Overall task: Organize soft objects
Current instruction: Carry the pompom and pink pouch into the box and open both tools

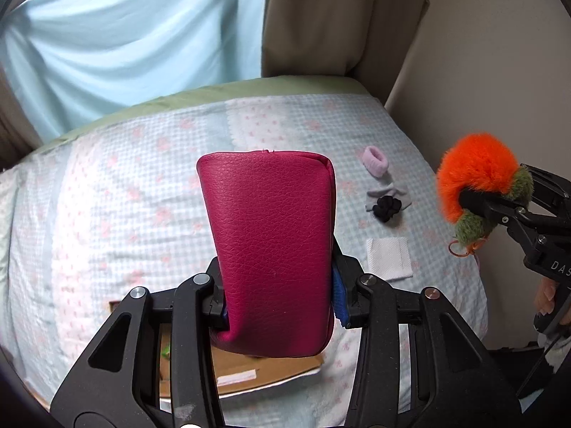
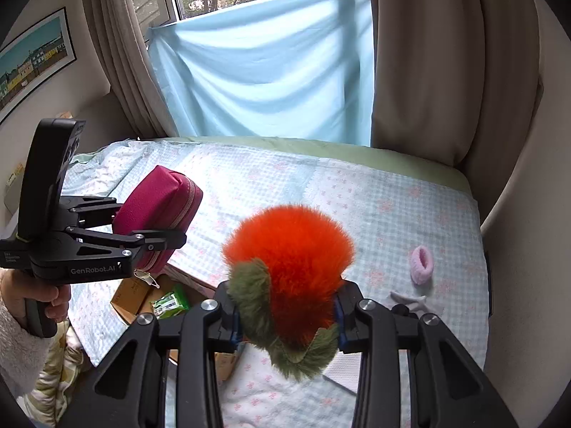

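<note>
Two grips above the bed (image 1: 107,196), left hand-held gripper (image 1: 280,296) clamping magenta pouch (image 1: 271,249), right hand-held gripper (image 2: 287,324) clamping orange pom-pom (image 2: 289,249)

The left gripper (image 1: 278,299) holds a zippered pouch (image 1: 267,249) above the bed (image 1: 107,185) — a cardboard box (image 1: 249,374) lies open below it. To its right, the right gripper (image 2: 285,324) holds a plush toy (image 2: 289,267). On the bed, right of the pouch, lie a scrunchie (image 1: 374,160), a sock (image 1: 392,192), a hair tie (image 1: 383,207) on the sock, and nearer, a tissue (image 1: 387,256). A hanging sheet (image 2: 264,71) stands behind the bed.
</note>
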